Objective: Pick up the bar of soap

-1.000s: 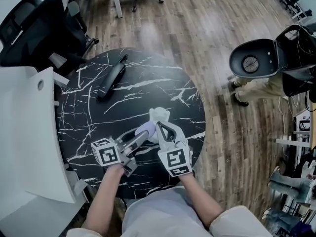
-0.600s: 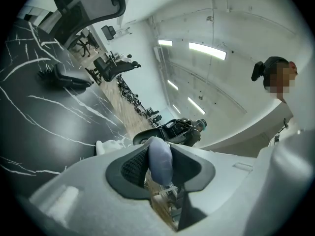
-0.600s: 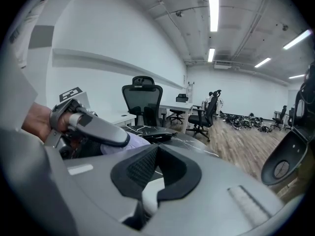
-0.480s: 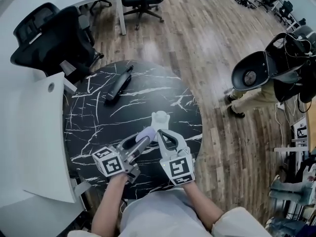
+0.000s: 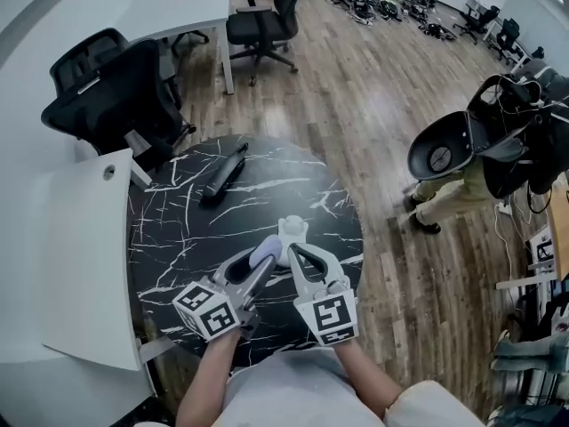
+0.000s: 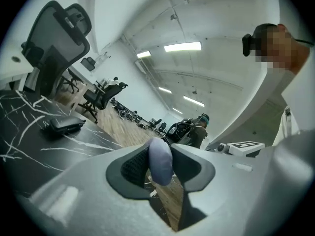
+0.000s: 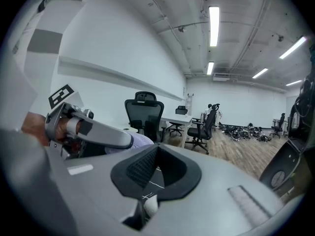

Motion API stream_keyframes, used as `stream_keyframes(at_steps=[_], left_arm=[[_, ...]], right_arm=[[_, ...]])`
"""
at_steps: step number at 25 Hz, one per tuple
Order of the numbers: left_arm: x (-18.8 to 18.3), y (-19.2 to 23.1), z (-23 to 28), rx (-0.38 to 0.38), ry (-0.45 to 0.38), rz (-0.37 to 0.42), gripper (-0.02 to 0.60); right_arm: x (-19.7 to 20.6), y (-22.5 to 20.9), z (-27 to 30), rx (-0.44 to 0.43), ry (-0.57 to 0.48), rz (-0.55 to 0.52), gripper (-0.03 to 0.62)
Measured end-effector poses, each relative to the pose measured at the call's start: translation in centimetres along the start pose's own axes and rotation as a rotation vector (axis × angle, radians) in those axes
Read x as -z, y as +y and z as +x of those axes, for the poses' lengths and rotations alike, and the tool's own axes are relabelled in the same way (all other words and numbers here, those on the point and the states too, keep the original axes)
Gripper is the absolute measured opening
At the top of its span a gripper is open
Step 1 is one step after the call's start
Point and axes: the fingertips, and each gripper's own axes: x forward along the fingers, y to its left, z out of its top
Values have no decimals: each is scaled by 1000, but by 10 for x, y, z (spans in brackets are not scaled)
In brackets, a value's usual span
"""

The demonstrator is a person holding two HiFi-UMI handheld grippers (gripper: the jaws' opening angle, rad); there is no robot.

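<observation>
Soap bar (image 6: 160, 161) is pinched in left gripper (image 5: 268, 256) fingers; right gripper (image 7: 156, 150) fingers closed together, empty.

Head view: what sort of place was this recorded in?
Probably an open-plan office or lab: black swivel chairs, a white desk and a wood-plank floor.

Round black marble surface (image 5: 169, 247) sits centre-left of the frame. Long black object (image 5: 224, 173) lies on its upper left part. Small white object (image 5: 293, 229) stands near the middle, well apart from it. White desk (image 5: 71, 256) at left. Black office chairs (image 5: 116, 87) upper left. Wood floor (image 5: 373, 105). Person (image 5: 480, 163) at right edge.
</observation>
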Motion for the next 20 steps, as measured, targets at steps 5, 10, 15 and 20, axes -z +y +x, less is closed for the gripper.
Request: stream_keyframes(at_steps=[5,10,15,20], left_arm=[[-16,-20,-4,-13,-20,110,126],[-35,-37,-12,-55,-44,234,126],[-56,-50,-22,-119,-72,377,126],[-74,-67,-28,-144,-101,488,126]], right_arm=[[-20,-1,-12,21,-40,-4,2],[-38,2,-22,26,-78,-11,2],[-63,4,-31,39,-127,-13,2],[-88,6,-40,46,-171,-14,2]])
